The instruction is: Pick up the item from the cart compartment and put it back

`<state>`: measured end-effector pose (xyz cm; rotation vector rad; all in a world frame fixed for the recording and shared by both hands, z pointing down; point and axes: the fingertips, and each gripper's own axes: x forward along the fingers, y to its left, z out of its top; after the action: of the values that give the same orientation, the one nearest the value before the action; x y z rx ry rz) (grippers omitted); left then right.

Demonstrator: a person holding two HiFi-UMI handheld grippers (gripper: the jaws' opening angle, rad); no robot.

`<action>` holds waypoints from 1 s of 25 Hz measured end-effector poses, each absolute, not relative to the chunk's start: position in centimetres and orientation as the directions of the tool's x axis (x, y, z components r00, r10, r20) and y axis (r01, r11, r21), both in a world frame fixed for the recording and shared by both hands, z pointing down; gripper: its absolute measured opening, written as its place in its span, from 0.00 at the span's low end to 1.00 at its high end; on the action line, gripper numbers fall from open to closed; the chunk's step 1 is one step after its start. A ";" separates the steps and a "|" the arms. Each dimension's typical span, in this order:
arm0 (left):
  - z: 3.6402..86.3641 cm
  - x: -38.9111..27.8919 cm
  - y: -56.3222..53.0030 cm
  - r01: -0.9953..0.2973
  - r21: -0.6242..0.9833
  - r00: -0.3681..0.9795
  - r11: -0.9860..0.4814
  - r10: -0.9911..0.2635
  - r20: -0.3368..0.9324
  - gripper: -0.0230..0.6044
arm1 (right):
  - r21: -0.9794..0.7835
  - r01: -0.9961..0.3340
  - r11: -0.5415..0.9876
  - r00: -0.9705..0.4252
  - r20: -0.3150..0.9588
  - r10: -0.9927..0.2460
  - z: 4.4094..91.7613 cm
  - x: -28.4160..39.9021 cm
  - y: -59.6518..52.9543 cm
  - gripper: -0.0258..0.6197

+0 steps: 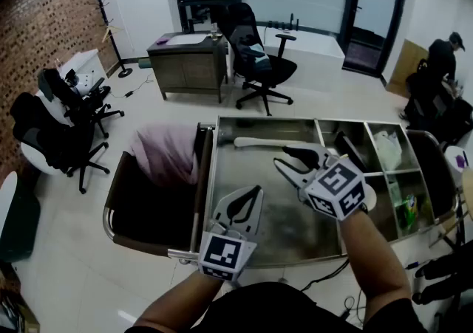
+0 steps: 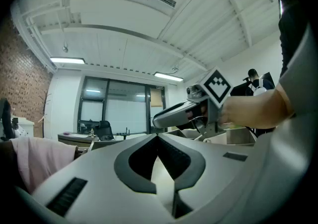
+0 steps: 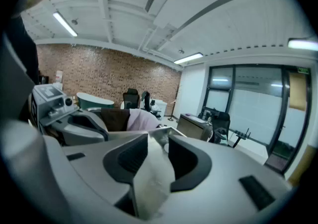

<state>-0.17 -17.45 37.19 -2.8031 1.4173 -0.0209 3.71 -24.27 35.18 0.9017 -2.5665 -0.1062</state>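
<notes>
A steel cart [image 1: 209, 176] has one wide tray and several small compartments on its right side. A long white item [image 1: 259, 142] lies at the back of the wide tray. A white bag [image 1: 388, 148] and a green packet [image 1: 405, 213] sit in the right compartments. My right gripper [image 1: 281, 156] hovers over the wide tray, a little in front of the white item, open with nothing between its jaws [image 3: 156, 141]. My left gripper [image 1: 256, 191] is held level over the tray's near left part, shut and empty [image 2: 158, 137].
A brown bag holding pink cloth [image 1: 166, 153] hangs on the cart's left end. Office chairs [image 1: 262, 66], a desk [image 1: 188, 62] and a seated person [image 1: 443, 58] are farther off. Cables [image 1: 325, 276] lie on the floor by the cart's near side.
</notes>
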 end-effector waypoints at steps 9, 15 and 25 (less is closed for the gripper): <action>37.2 -0.4 -17.8 -0.807 -0.006 0.590 -0.590 -0.807 0.008 0.04 | 0.347 -0.424 0.836 -0.551 0.634 -0.543 40.8 2.3 -33.5 0.30; 37.3 -0.5 -17.9 -0.812 0.002 0.583 -0.583 -0.812 0.015 0.04 | 0.317 -0.359 0.878 -0.517 0.716 -0.470 43.0 1.2 -36.8 0.33; 37.4 -0.5 -18.1 -0.813 -0.008 0.582 -0.582 -0.813 0.012 0.04 | 0.314 -0.191 0.930 -0.358 0.860 -0.364 49.2 1.5 -40.0 0.35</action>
<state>-0.51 -18.07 37.45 -2.7923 1.4348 -0.0225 1.48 -39.99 49.20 0.4021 -1.9494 -0.1894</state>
